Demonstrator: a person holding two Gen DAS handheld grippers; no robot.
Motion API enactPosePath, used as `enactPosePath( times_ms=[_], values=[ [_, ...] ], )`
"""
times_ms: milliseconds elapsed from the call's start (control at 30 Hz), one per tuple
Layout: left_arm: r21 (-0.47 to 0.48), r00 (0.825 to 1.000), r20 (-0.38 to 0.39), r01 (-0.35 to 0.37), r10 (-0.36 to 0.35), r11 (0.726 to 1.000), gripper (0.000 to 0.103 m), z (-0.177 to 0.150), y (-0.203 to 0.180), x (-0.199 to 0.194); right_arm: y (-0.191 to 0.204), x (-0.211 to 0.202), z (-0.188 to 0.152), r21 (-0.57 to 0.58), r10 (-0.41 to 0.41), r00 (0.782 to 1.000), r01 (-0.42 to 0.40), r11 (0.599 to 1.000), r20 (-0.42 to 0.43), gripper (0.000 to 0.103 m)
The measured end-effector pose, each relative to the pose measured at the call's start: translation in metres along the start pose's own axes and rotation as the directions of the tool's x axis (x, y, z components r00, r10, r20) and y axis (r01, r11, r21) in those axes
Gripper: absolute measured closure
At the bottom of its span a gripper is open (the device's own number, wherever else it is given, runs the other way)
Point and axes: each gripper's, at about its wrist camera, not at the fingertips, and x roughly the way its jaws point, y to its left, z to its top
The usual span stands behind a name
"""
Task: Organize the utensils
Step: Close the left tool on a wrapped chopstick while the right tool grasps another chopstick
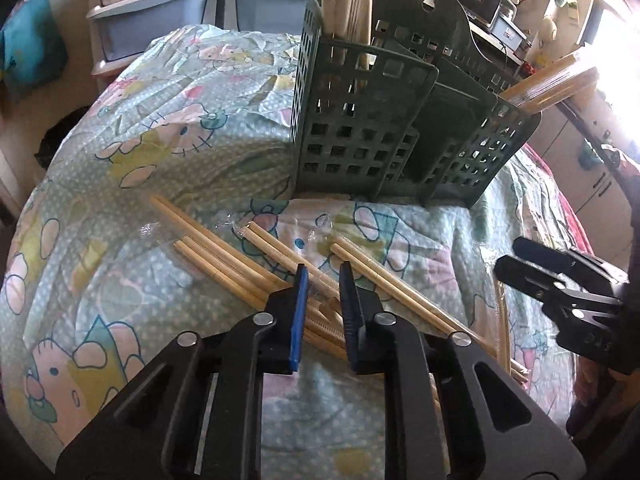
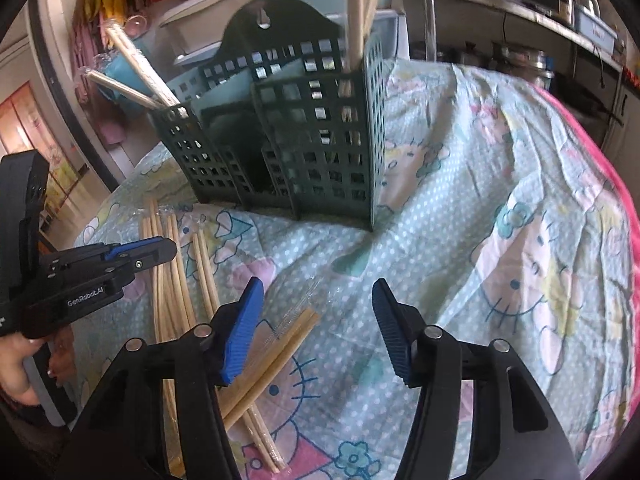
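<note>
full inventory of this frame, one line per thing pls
utensil holder: one, dark green, perforated, upright on the cloth, far side.
chopsticks in holder: several, pale wood, some upright in one end compartment, others leaning out of the opposite end.
loose chopsticks: several, pale wood, some in clear wrappers, lying on the cloth in front of the holder.
tablecloth: one, light blue, cartoon-cat print.
left gripper: black, blue pads, slightly open over the loose chopsticks.
right gripper: black, blue pads, open, empty.

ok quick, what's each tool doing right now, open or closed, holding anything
Left tool: open with a narrow gap, holding nothing, low over the loose chopsticks.
Right tool: wide open, empty, above the cloth.
</note>
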Motion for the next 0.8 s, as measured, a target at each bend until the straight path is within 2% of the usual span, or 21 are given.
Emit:
enactPosePath(
  times_ms=[300,400,467,533,800],
  values=[
    [-0.003,0.999,0.002,0.034,-0.034,0.999,0.098,-0.001,0.003,0.001,-0.006,0.019,-0.001,0.093,0.05,0.996,-0.043,0.995,-0.069,0.066],
    [-0.023,0.998,0.008,0.059,-0.059,0.998,0.098,-0.001,0.007,0.001,-0.007,0.02,0.0,0.099,0.04,0.997,-0.033,0.995,-0.071,0.076],
    [-0.032,0.998,0.011,0.065,-0.065,0.997,0.098,-0.001,0.008,0.0,-0.007,0.02,0.002,0.099,0.05,0.997,-0.044,0.994,-0.065,0.091],
    [-0.042,0.997,0.02,0.077,-0.076,0.996,0.098,-0.001,0.009,-0.001,-0.008,0.019,0.002,0.1,0.06,0.997,-0.054,0.993,-0.057,0.096],
    [-0.066,0.993,0.074,0.097,-0.092,0.993,0.099,0.002,0.01,-0.021,-0.004,-0.007,0.013,0.079,0.093,0.995,-0.094,0.992,0.023,0.099]
  ],
)
